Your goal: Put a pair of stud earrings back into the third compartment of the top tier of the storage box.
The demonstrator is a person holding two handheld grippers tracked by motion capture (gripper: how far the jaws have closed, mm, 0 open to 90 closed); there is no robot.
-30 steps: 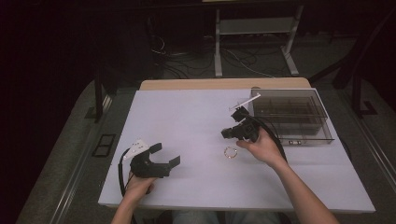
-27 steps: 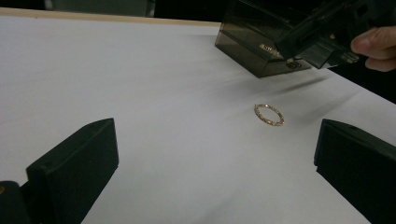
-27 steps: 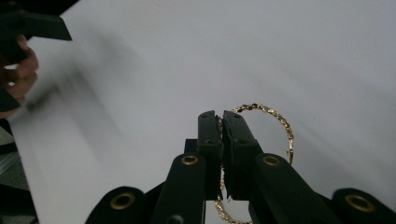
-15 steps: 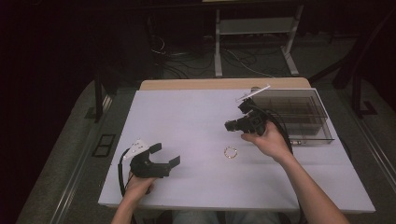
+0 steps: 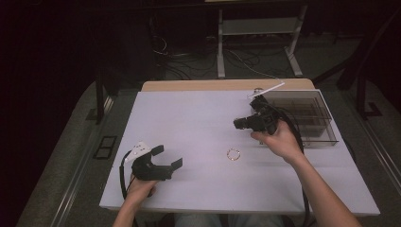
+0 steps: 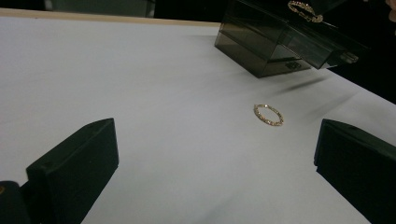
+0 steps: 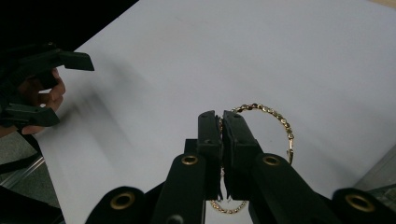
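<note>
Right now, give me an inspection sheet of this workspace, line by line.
Surface: white table top, flat, bare in the middle.
Job's things: gold bracelet pinched in the right gripper; second gold bracelet lying flat on the table; smoked clear box at the right rear.
Clutter: nothing seen.
Grippers: right gripper shut on the bracelet, raised off the table; left gripper open, resting near the front edge.
Cables: black cable looping from the left gripper.
Surroundings: dark floor, loose wires, white stand legs.

Setting: a dim lab | bench (image 5: 198, 118) under white cover | loose cables (image 5: 189, 61) on floor | metal stand legs (image 5: 255, 42) behind | floor sockets (image 5: 105, 146)
</note>
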